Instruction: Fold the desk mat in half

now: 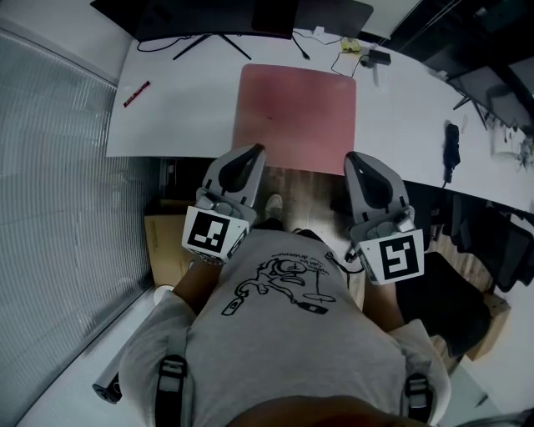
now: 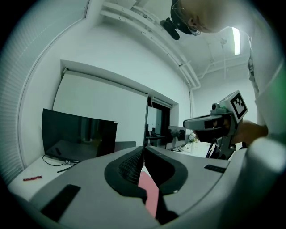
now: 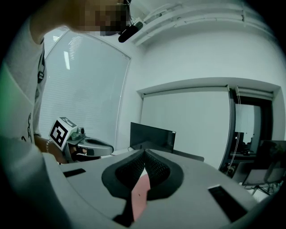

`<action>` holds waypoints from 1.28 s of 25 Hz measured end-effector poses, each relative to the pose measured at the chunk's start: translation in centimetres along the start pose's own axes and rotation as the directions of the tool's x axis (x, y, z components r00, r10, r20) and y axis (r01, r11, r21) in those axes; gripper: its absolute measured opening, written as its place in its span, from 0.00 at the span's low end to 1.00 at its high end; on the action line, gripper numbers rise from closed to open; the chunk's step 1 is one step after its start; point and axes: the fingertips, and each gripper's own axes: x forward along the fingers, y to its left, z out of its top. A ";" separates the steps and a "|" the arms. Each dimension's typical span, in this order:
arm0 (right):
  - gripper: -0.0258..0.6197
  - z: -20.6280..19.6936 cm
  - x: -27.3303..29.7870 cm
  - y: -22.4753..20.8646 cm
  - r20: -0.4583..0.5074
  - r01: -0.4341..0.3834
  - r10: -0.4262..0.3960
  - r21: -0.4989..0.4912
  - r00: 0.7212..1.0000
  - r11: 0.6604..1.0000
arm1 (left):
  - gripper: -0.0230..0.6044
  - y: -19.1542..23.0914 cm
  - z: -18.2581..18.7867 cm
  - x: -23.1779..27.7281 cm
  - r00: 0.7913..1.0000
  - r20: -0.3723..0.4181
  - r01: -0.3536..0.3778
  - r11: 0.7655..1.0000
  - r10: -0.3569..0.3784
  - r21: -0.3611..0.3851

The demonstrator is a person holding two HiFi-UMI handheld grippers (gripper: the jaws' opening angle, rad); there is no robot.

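Observation:
A pink desk mat (image 1: 296,113) lies on the white desk (image 1: 179,117), its near edge reaching past the desk's front edge. My left gripper (image 1: 254,153) is shut on the mat's near left corner and my right gripper (image 1: 350,158) on its near right corner. In the left gripper view a pink strip of mat (image 2: 149,190) sits pinched between the closed jaws of the left gripper (image 2: 144,154). The right gripper view shows the same: mat (image 3: 140,194) clamped in the right gripper (image 3: 144,156). Both grippers point nearly level toward the desk.
A dark monitor (image 1: 225,17) on its stand sits at the desk's far edge, with cables and a small device (image 1: 367,57) at the back right. A red pen (image 1: 136,93) lies far left. A cardboard box (image 1: 167,242) stands under the desk. A frosted glass wall runs along the left.

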 end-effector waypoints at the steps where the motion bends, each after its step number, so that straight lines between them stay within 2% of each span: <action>1: 0.05 -0.1 0.5 0.2 -0.002 0.002 -0.002 -0.002 1.000 1.000 | 0.08 0.7 -0.7 -0.1 1.000 -0.005 -0.006 1.000 0.006 -0.001; 9: 0.05 0.2 4.0 0.2 0.000 0.009 -0.009 -0.018 1.000 1.000 | 0.08 6.2 -7.1 0.9 0.992 -0.106 -0.073 0.997 0.070 -0.024; 16: 0.05 0.6 4.3 0.2 0.005 0.009 -0.009 -0.042 1.000 0.999 | 0.08 8.8 -14.7 0.7 0.971 -0.209 -0.131 0.989 0.113 -0.074; 22: 0.05 0.2 3.9 -0.3 0.009 0.000 0.000 -0.049 1.000 0.999 | 0.17 10.5 -22.0 0.3 0.933 -0.330 -0.199 0.970 0.143 -0.142; 27: 0.05 0.1 3.7 -0.4 0.019 0.009 -0.008 -0.054 1.000 0.999 | 0.17 11.7 -27.1 -0.6 0.901 -0.406 -0.242 0.954 0.154 -0.175; 32: 0.05 -0.1 3.6 -0.5 0.014 0.013 -0.012 -0.054 1.000 0.998 | 0.19 12.4 -31.3 -1.1 0.864 -0.482 -0.257 0.950 0.143 -0.178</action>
